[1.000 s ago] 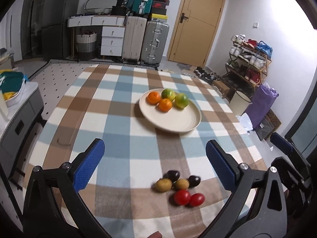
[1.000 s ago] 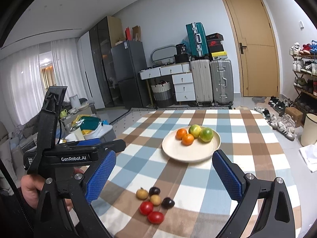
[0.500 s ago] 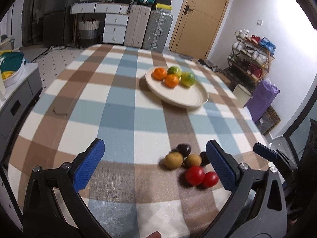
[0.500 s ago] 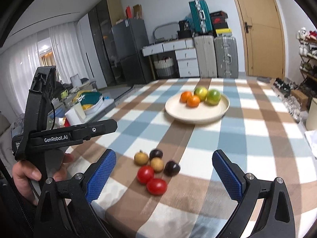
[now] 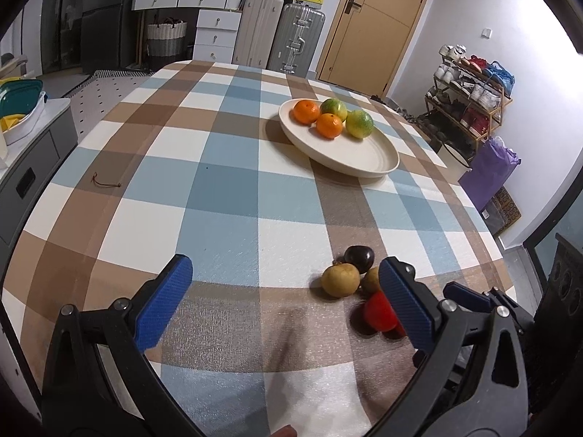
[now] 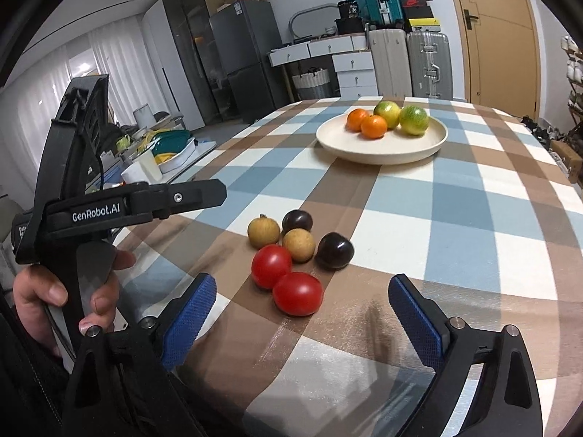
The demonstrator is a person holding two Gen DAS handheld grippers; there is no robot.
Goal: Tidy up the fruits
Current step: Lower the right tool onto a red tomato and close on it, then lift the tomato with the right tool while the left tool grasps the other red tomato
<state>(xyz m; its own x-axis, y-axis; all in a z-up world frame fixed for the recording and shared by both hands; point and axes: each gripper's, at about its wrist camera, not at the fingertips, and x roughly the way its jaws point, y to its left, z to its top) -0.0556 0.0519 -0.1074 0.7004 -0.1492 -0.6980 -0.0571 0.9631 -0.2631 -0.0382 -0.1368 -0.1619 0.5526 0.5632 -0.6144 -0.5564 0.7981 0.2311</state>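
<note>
A cream plate (image 5: 368, 153) (image 6: 430, 142) holds two oranges (image 5: 329, 125) (image 6: 371, 126) and two green-yellow citrus fruits (image 5: 359, 123) (image 6: 413, 119). Near the table's front edge lies a cluster of small fruit: two red tomatoes (image 6: 297, 293) (image 5: 379, 313), two tan longans (image 6: 298, 244) (image 5: 340, 279) and two dark plums (image 6: 334, 250) (image 5: 359, 258). My right gripper (image 6: 302, 318) is open just in front of the tomatoes. My left gripper (image 5: 286, 298) is open, left of the cluster; its right finger (image 5: 404, 302) covers part of the cluster.
The checked tablecloth (image 5: 226, 189) covers the table. A hand (image 6: 40, 291) holds the left gripper's body at the left of the right wrist view. A side counter with dishes (image 6: 167, 145) stands left; suitcases (image 5: 298, 36), drawers and a shoe rack (image 5: 470, 98) lie beyond.
Both grippers have dropped lower and closer to the small fruit cluster. The cluster now sits just ahead of the right gripper, and the left gripper's right finger overlaps it.
</note>
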